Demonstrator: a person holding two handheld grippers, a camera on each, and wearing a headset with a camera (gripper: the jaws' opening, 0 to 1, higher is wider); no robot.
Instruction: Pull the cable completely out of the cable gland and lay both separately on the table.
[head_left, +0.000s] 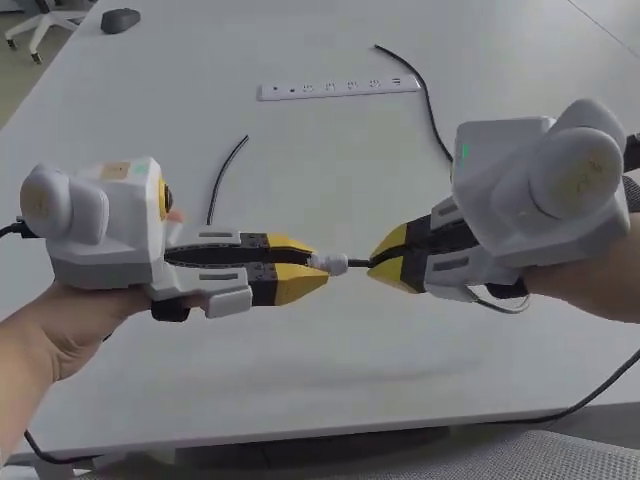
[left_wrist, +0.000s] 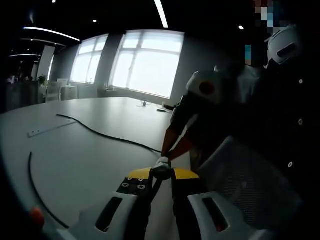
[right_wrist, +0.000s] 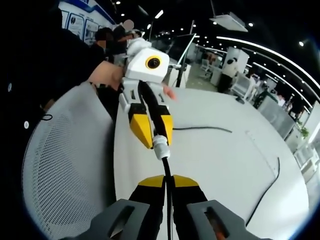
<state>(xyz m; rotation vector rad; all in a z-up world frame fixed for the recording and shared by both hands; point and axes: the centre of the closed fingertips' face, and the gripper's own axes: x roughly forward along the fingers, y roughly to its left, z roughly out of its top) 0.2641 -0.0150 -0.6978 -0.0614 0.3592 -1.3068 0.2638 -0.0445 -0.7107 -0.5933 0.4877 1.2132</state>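
Observation:
A small white cable gland (head_left: 328, 264) hangs above the table between the two grippers. My left gripper (head_left: 318, 268) is shut on it with its yellow tips. From the gland a thin black cable (head_left: 358, 263) runs right into my right gripper (head_left: 376, 265), which is shut on it. In the left gripper view the gland (left_wrist: 162, 168) sits between the left gripper (left_wrist: 161, 174) tips, with the right gripper (left_wrist: 172, 146) just beyond. In the right gripper view the cable (right_wrist: 167, 172) rises from the right gripper (right_wrist: 168, 181) to the gland (right_wrist: 159, 146), held by the left gripper (right_wrist: 156, 134).
The white table (head_left: 330, 180) carries a white power strip (head_left: 338, 88) with a black lead (head_left: 428, 105) at the back, and a thin black wire (head_left: 226, 178) behind the left gripper. A mouse (head_left: 120, 18) lies far left. A mesh chair back (right_wrist: 65, 165) stands close to me.

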